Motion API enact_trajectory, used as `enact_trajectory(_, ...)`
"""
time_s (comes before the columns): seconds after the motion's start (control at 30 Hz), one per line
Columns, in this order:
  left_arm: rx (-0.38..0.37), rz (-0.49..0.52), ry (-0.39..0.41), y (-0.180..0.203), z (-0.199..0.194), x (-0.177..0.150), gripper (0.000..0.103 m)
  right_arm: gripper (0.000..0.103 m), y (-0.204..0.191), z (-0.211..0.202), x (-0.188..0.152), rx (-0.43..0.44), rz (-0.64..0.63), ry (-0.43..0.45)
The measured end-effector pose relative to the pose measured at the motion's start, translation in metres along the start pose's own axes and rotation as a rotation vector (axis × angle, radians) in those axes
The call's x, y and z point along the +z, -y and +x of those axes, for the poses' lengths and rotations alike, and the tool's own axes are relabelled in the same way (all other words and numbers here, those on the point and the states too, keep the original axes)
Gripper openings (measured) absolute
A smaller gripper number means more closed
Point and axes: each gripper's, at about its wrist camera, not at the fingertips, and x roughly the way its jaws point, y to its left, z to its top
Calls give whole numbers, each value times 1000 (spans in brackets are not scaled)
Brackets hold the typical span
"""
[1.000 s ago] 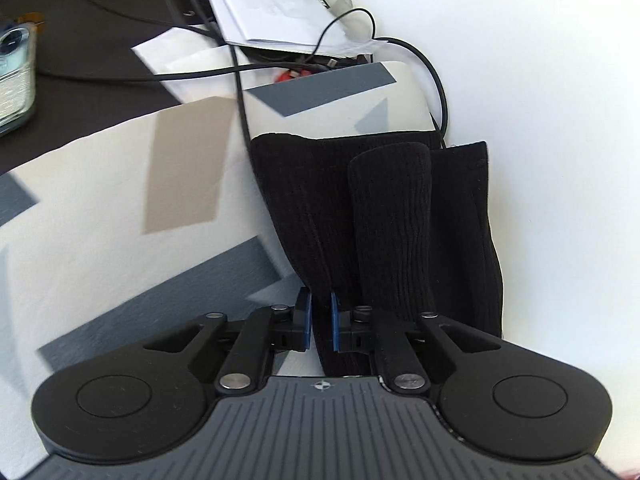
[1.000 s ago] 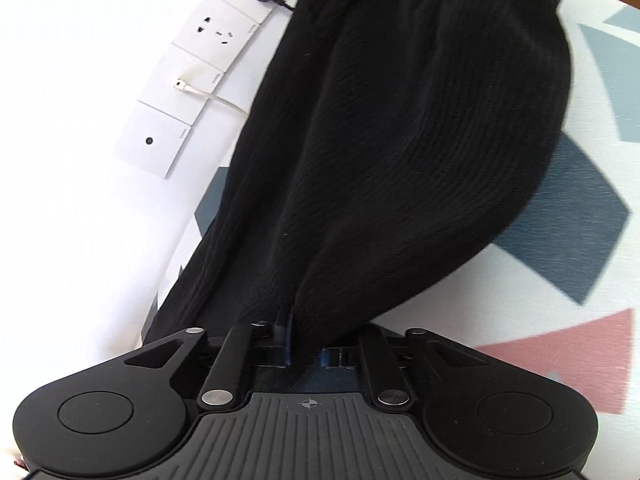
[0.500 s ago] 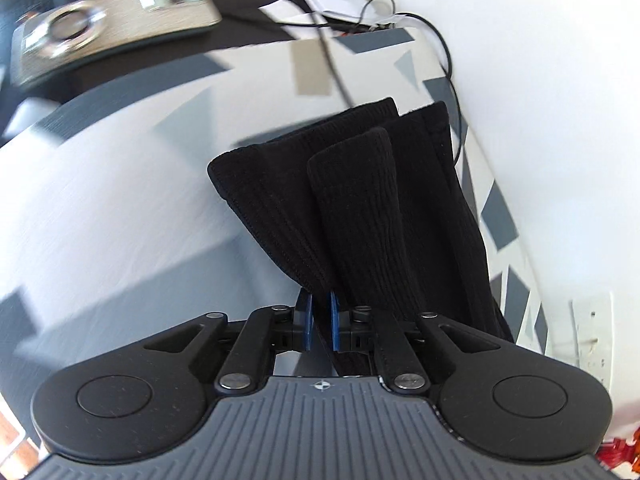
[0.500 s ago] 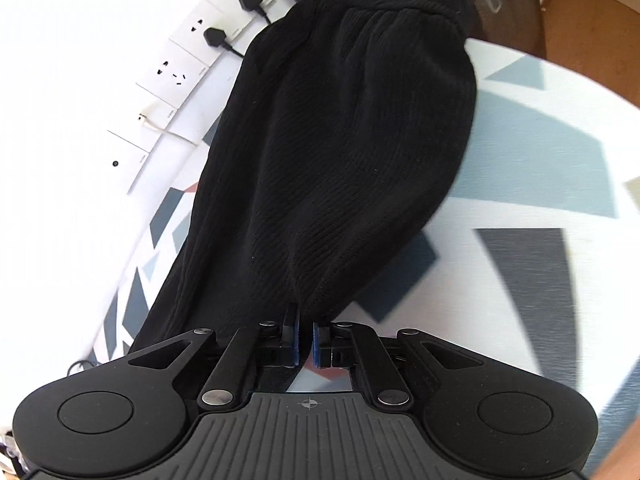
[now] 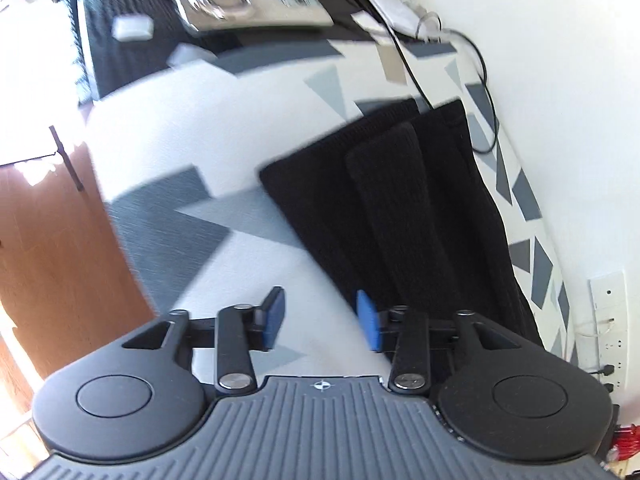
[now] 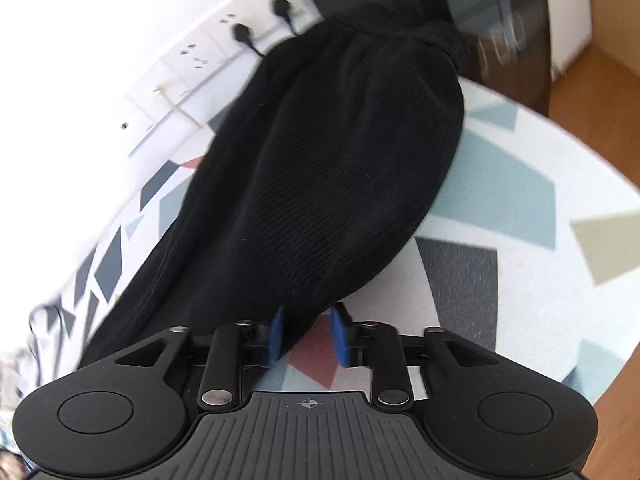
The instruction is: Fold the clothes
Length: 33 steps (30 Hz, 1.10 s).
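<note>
The black ribbed garment (image 5: 404, 216) lies folded lengthwise on my patterned tablecloth (image 5: 208, 128), along the white wall (image 5: 560, 80), with a narrower layer doubled on top of it. I can read no brand or writing on it or anywhere else; the sharper things carry no text and the rest is blurred. My left gripper (image 5: 320, 320) tilts down over the cloth just beside the garment's near edge, its jaws opening with only bare tablecloth between the blue pads (image 5: 274, 316). My right gripper (image 6: 308, 334) points down at the other end, jaws opening too; a corner of the knit sits in the gap by the left pad, though I see no pad pressing it. Beyond the garment are wall sockets (image 6: 224, 40) with black plugs, a black cable (image 5: 486, 80) trailing along the wall, a blurred silver device (image 5: 248, 4) on a dark surface, and wooden floor (image 5: 52, 248) past the table edge.
</note>
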Motion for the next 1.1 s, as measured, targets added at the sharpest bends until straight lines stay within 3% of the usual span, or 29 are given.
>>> enact_trajectory(0.13, -26, 26, 71, -14, -26, 7, 48, 34, -34, -13, -13, -45, -159, 41)
enact_trajectory(0.3, -78, 45, 147, -16, -39, 26, 51, 42, -80, -38, -34, -21, -318, 103)
enact_trajectory(0.37, -77, 90, 183, -11, -40, 33, 54, 53, -104, -43, -47, 3, -376, 129)
enact_trajectory(0.5, -54, 268, 237, -8, -47, 47, 63, 53, -168, -40, -94, 59, -554, 138)
enact_trajectory(0.63, -53, 403, 205, -19, -40, 65, 66, 53, -243, -25, -159, 135, -764, 106)
enact_trajectory(0.8, -85, 402, 111, -42, -14, 91, 66, 56, -327, 6, -238, 241, -972, -4)
enact_trajectory(0.87, -130, 373, 70, -51, -6, 99, 66, 59, -351, 17, -263, 268, -1058, -38)
enact_trajectory(1.0, -195, 359, 30, -61, 2, 107, 70, 59, -385, 32, -302, 227, -1226, -72)
enact_trajectory(1.1, -241, 354, 12, -65, 5, 112, 73, 54, -393, 42, -303, 187, -1223, -86)
